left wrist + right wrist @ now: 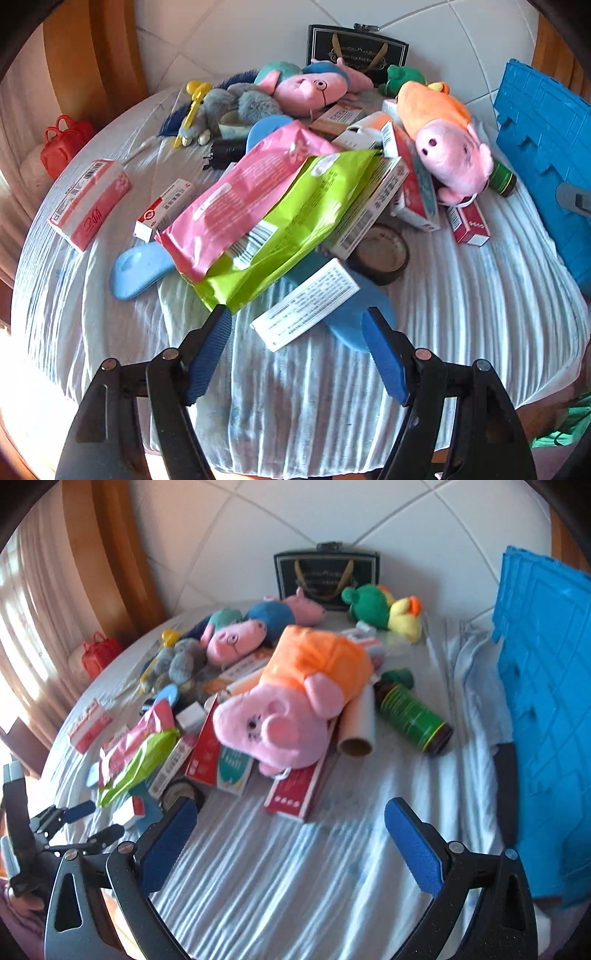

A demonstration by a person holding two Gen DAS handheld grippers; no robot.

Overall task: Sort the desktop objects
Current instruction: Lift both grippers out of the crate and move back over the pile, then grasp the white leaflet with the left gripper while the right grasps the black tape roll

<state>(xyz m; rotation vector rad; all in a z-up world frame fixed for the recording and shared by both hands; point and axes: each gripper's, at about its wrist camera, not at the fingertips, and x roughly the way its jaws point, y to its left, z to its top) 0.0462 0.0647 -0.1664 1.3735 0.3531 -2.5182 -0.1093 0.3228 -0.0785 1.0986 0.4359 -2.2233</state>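
Observation:
A heap of objects lies on a round table under a pale striped cloth (314,398). In the left wrist view my left gripper (297,317) stands open just above a white printed box (306,304) and near the corner of a green packet (295,225) that overlaps a pink packet (240,195). In the right wrist view my right gripper (290,812) stands open and empty over bare cloth (295,867), short of a red box (295,794) under a pink pig plush in an orange dress (291,709). The left gripper (88,823) shows at that view's left edge.
A blue plastic crate (546,720) stands at the table's right edge, a dark gift bag (327,576) at the back. A green bottle (413,716), a paper roll (356,731), a tape roll (380,254), more plush toys (310,88) and several boxes (88,203) lie around. A red bag (64,144) sits off left.

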